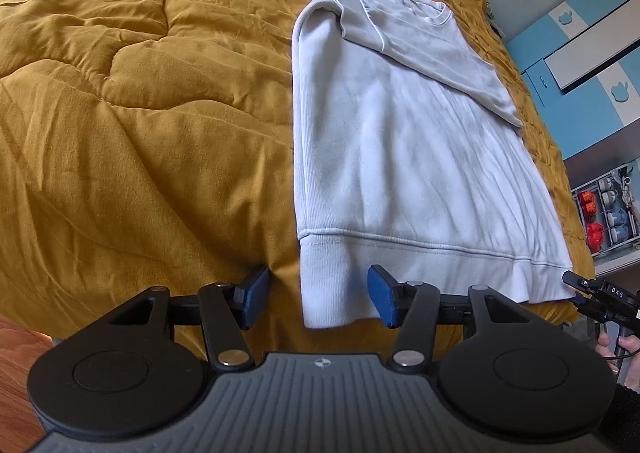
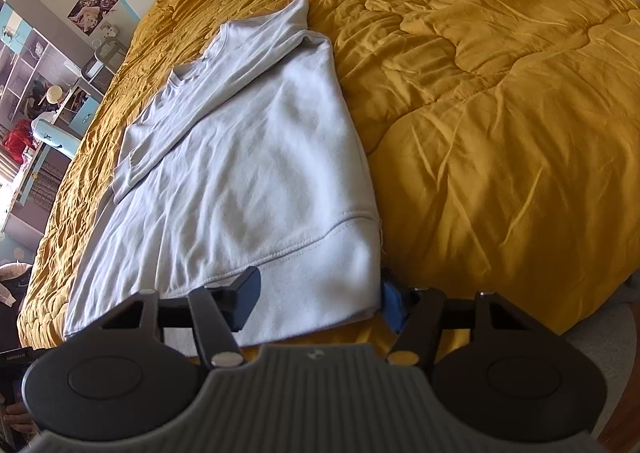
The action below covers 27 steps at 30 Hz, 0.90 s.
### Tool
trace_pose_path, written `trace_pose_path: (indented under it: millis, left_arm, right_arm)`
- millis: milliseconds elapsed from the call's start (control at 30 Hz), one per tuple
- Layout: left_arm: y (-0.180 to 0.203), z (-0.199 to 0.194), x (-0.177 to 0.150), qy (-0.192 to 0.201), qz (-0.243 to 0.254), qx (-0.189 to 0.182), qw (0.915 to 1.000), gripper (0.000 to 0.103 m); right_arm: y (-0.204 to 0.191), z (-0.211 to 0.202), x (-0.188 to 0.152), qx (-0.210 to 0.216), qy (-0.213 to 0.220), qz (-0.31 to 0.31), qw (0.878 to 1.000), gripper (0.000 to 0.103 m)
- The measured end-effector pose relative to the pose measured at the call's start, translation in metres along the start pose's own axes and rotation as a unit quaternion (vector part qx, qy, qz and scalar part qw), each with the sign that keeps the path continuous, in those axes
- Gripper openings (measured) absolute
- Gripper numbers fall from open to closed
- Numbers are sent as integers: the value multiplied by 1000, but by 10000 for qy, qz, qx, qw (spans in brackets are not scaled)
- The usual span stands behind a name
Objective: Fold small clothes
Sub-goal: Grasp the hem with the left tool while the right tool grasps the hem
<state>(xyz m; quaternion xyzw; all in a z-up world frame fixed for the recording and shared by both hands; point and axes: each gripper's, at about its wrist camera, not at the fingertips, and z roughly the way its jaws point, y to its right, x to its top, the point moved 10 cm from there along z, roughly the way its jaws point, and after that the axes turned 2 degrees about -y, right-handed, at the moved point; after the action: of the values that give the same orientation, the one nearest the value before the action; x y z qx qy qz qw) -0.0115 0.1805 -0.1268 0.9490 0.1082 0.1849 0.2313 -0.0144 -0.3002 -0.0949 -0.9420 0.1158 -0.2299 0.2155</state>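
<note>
White sweatshirt point(image 1: 400, 157) spread flat on the mustard quilt point(image 1: 140, 93), in the center-right of the left wrist view, in the center-left of the right wrist view. Long axis from the hem band at the bottom of each frame up to the collar near the top; sleeves already folded across the chest.

Left gripper point(image 1: 316, 301) released, jaws wide apart, straddling the hem corner at bottom center, one pad on the quilt side, one over the cloth. Right gripper point(image 2: 320, 303) also spread, at the other hem corner, bottom center of its view; right pad partly hidden under the fabric edge.

Both equally near to the hem, collar straight ahead. Probably a lengthwise fold next, hem toward collar.
</note>
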Motion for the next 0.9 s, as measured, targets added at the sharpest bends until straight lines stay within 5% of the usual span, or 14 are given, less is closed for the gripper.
trace_pose_path:
  millis: [100,167,233,667,900]
  left_arm:
    - [6,2,1,-74,139,-11,9999,20]
    - [10,-6,3,24,273,22,9996,12]
    - [12,-14,5,147,349,-29,9993,6]
    - [21,-24,6,242,658,174,9974,8]
    - [28,-32,11,415,618,-42,9972,4]
  right_arm:
    - [5,2,1,-275,-70,-39,9996,12]
    - [3,-2,1,-222,-82,-113,9997,5]
    - [0,-9,3,-128,-31,-182,9997,3]
    - [-10,-28,14,79,227,124,9996,3]
    - [-16,-30,13,364,224,244,9988,8]
